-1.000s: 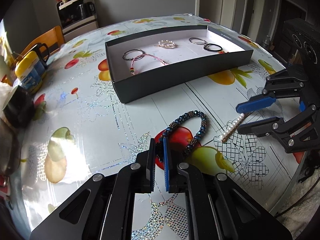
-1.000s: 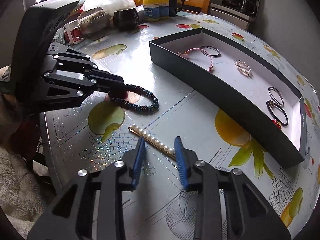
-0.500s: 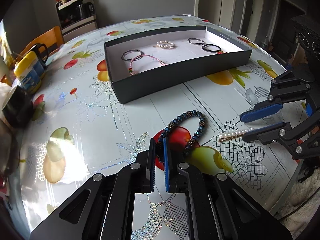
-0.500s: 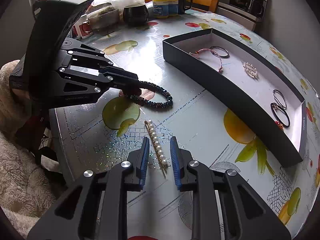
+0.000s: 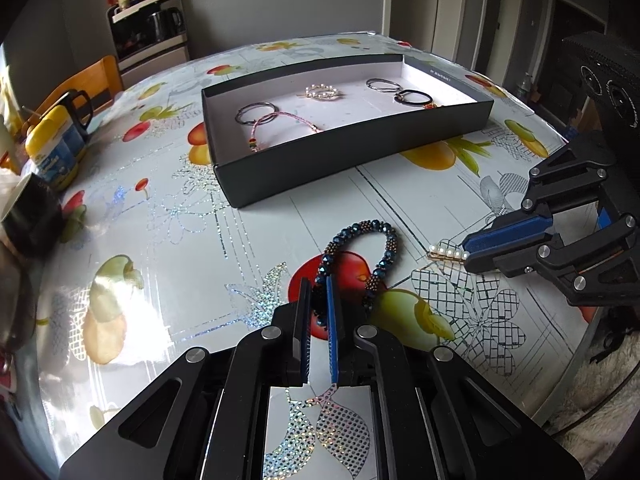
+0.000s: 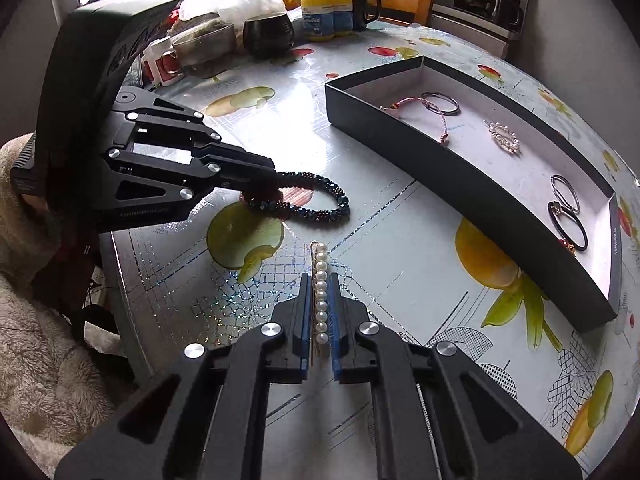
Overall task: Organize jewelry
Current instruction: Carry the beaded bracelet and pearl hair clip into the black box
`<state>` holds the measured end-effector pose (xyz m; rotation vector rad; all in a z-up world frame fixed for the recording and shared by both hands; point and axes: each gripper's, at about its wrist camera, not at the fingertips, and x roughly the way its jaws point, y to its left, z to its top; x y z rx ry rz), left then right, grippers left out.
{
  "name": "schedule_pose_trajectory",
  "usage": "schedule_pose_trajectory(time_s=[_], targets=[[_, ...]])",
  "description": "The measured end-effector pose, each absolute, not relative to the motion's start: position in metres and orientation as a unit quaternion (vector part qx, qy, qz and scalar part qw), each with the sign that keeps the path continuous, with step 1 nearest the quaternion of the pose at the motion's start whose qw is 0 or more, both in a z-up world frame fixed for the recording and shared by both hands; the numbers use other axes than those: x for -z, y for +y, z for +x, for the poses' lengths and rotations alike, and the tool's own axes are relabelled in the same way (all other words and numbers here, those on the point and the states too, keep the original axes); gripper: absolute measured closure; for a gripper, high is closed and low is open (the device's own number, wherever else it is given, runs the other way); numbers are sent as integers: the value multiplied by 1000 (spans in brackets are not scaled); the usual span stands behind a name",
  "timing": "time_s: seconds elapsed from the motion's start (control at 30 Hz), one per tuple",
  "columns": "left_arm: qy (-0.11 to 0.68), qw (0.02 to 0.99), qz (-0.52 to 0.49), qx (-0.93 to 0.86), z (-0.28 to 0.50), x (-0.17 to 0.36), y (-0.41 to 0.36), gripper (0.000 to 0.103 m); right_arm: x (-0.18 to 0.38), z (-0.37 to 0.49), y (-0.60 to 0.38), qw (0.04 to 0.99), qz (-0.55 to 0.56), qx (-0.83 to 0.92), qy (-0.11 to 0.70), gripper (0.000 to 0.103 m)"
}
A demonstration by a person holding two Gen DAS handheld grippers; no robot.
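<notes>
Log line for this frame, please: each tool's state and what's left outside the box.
left tool: shut on beaded bracelet | right tool: shut on pearl hair clip | both pieces on table, outside box

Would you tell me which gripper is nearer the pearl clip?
Right: the right gripper straddles the pearl clip; the left gripper is beside it, on the bracelet.

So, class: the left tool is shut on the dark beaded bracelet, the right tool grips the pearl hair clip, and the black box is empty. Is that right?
Not quite. The box is not empty: the left wrist view shows rings, a pink cord bracelet and a pearl piece inside. The rest holds: the left tool pinches the beaded bracelet, and the right tool grips the pearl hair clip.
</notes>
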<state>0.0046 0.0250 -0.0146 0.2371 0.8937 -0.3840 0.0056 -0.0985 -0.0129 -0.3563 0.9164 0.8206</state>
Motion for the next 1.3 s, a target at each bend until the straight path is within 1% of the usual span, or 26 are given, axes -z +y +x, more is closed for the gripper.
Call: schedule_pose_trajectory(time_s=[0.23,0.63,0.9,1.0,1.13,1.3], targets=[[404,887,121,187,-1,-7,23,96,-5,13,-122,831,-131,-355,407,96],[340,907,162,190,12,-67,7,96,-37,43,-164,869,-75,-315,373,96],[313,912,161,212,62,-98,-16,96,-45,87,-176,890,-53,-265,368,96],[319,907,164,221,89,-98,-31,96,-38,106,-178,893,-50,-241,377,96],[330,900,187,215,124,-83,-56,96,-23,126,-177,890,-45,-223,394,95],[376,889,145,216,164,-56,-62,96,-8,138,-174,883,-34,-215,416,95]])
